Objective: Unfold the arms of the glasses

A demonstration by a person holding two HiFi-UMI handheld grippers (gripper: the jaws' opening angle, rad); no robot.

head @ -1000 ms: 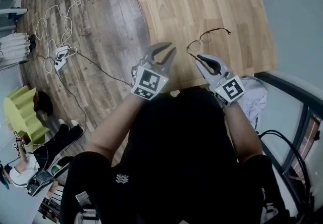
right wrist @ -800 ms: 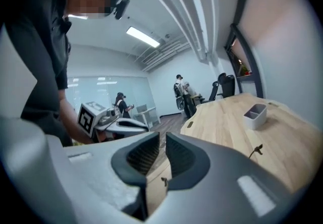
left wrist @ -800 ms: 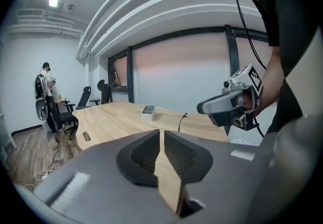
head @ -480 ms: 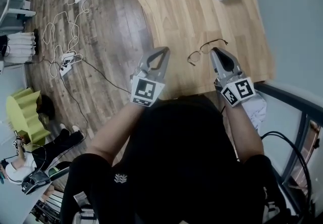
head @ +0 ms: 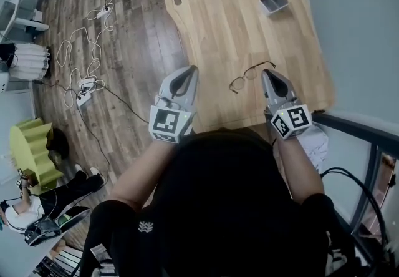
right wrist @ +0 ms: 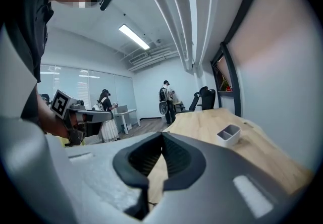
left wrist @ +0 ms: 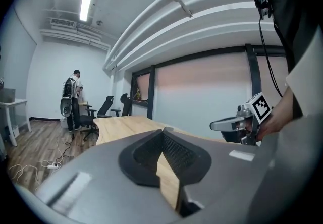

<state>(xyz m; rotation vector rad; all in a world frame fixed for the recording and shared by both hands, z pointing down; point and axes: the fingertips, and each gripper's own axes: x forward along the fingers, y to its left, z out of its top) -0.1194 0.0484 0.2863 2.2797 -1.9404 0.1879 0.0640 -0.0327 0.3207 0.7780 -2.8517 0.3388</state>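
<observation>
- Spreading below both tools, the wooden table (head: 218, 20) carried the task's thing.
- The left gripper (head: 189, 71) and the right gripper (head: 268, 73) each had their jaws pressed together, pinching nothing.
- The glasses (head: 249, 73) lay between the tools, just beside the right one's tip. They looked light, thin-wired and fragile, and were best taken by an arm near its hinge.
</observation>
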